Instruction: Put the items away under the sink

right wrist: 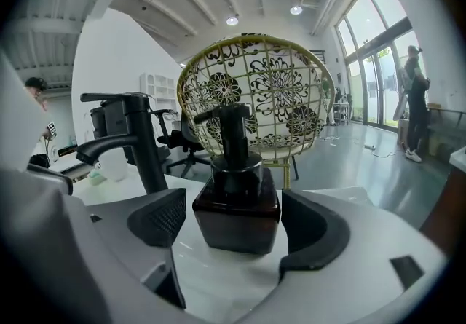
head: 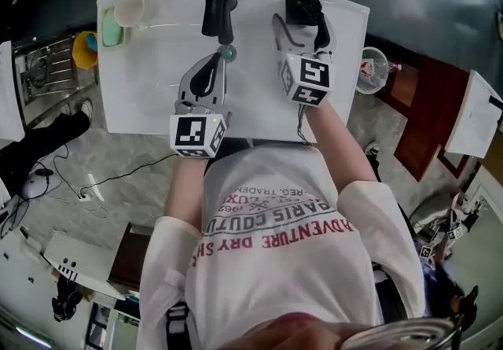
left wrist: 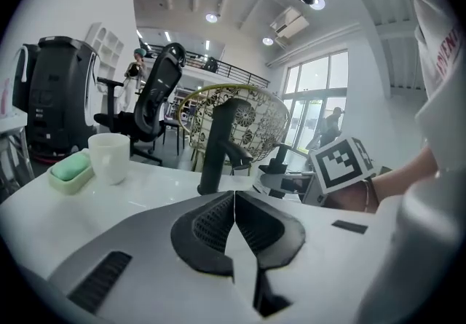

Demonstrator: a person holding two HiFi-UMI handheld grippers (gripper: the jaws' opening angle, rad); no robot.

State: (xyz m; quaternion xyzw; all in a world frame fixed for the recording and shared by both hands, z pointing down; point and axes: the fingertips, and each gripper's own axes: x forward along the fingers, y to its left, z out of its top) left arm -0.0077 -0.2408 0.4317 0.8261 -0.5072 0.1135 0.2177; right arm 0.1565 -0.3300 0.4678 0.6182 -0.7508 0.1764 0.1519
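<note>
Grasp step judged in hand: pump bottle (right wrist: 237, 207) bracketed between right gripper (right wrist: 234, 226) fingers, wide apart, ungripped; closure needed next. Left gripper (left wrist: 234, 222) fingers together, empty.

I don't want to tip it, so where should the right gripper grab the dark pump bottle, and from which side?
Grip the pump bottle by its square lower body, on the flat side faces, coming level from the person's side; the right gripper straddles it, jaws open.

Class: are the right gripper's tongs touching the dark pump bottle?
Apart. The right gripper view shows the right gripper open around the pump bottle, white gaps on both sides.
</note>
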